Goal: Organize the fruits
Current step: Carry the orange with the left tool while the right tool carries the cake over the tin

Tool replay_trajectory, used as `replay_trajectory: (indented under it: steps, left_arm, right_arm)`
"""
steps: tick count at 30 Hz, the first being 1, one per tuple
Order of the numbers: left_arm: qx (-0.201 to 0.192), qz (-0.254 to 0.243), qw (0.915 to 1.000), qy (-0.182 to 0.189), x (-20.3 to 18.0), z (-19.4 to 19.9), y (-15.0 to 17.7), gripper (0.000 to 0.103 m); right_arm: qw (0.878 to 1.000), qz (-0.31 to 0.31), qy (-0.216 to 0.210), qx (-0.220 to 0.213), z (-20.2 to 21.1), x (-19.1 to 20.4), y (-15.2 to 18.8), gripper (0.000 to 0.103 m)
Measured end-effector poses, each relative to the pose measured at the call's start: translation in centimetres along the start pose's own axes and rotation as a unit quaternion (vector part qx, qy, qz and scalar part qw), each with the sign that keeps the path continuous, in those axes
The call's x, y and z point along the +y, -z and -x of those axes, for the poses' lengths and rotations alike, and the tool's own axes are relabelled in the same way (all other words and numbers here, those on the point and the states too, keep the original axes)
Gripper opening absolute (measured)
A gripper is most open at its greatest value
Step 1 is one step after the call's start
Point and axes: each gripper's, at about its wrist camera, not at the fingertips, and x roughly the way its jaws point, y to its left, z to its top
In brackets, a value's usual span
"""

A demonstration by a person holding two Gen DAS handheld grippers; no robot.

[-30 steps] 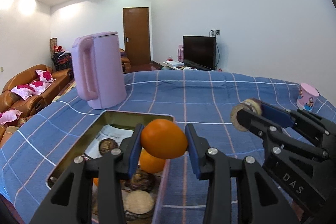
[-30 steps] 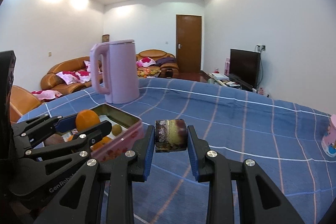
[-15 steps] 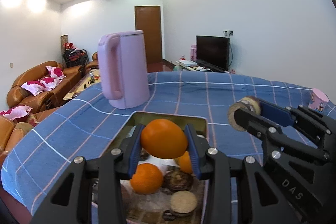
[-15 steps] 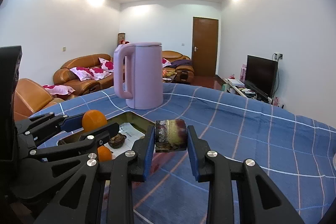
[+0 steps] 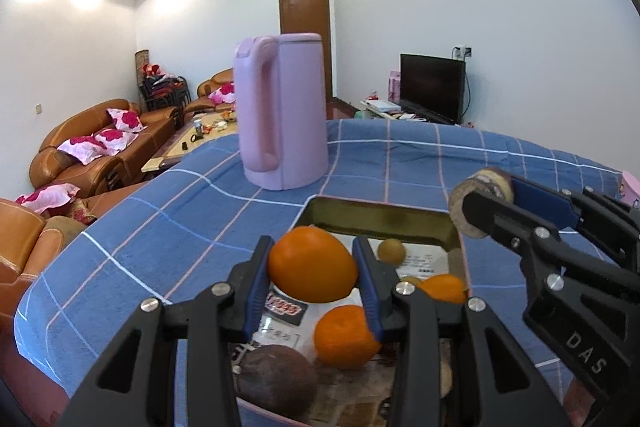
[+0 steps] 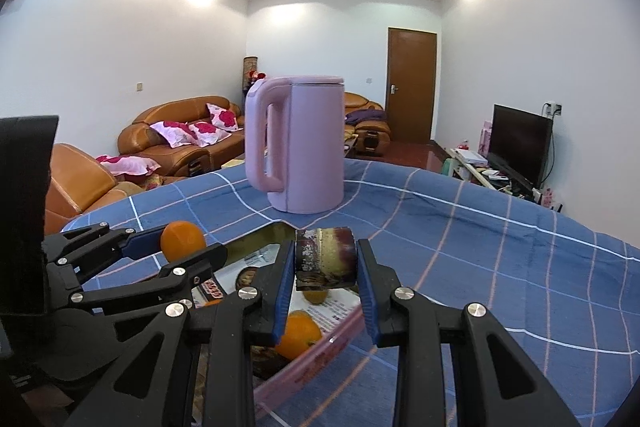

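A living room with brown sofas, a TV and a wooden door lies behind a tabletop [image 5: 420, 167] under a blue checked cloth. A pink kettle [image 5: 282, 109] stands upright beyond an open tin [image 5: 380, 217] holding oranges and other fruit. The left gripper [image 5: 312, 269] pinches an orange [image 5: 311, 270] over the tin. The right gripper [image 6: 325, 263] pinches a dark, cylinder-shaped piece [image 6: 325, 262] above the tin's far end.
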Motion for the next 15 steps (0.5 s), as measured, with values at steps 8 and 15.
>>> replay_trajectory:
  steps: [8,15]
  left_arm:
    - [0.011,0.002,0.9999,-0.003,1.0,-0.5,0.2,0.042]
    - [0.024,-0.003,0.9997,0.0,1.4,-0.9,0.1,0.042]
  right_arm:
    - [1.0,0.002,-0.011,0.014,-1.6,1.1,-0.3,0.032]
    - [0.999,-0.001,-0.016,0.031,-3.1,1.7,-0.4,0.032]
